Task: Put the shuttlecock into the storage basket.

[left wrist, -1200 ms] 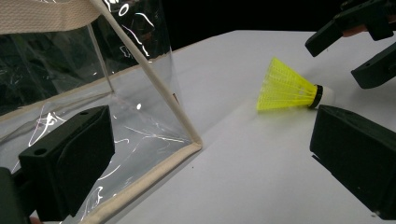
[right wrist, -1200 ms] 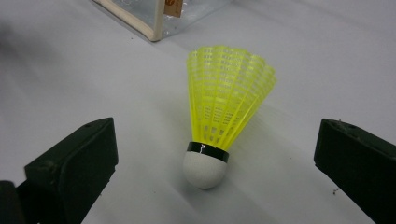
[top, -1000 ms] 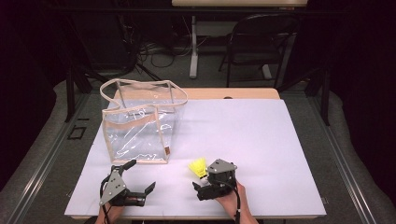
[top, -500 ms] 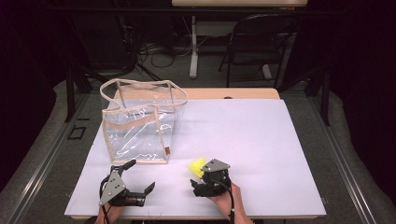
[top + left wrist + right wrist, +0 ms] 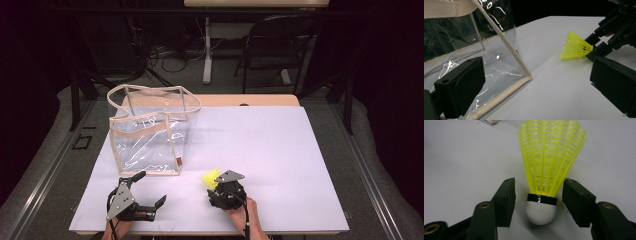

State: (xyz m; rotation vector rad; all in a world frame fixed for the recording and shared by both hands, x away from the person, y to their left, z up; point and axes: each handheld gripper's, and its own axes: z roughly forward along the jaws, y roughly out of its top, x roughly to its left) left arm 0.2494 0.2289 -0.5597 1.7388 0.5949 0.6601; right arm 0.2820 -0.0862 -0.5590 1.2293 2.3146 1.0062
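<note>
Two jaws of my right gripper point(image 5: 538, 202) just closing around yellow plastic shuttlecock point(image 5: 549, 162), pads not yet touching, my left gripper point(image 5: 147, 189) wide open, empty

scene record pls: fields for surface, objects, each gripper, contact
surface: white table top
bag: clear tote bag, beige trim, upright, near the left gripper
shuttlecock: yellow shuttlecock, white cork end toward the right gripper, lying on the table
left gripper: left gripper open, holding nothing, beside the bag
right gripper: right gripper jaws have just been closing, one either side of the cork end
contact: gaps show on both sides; pads not yet pressing
</note>
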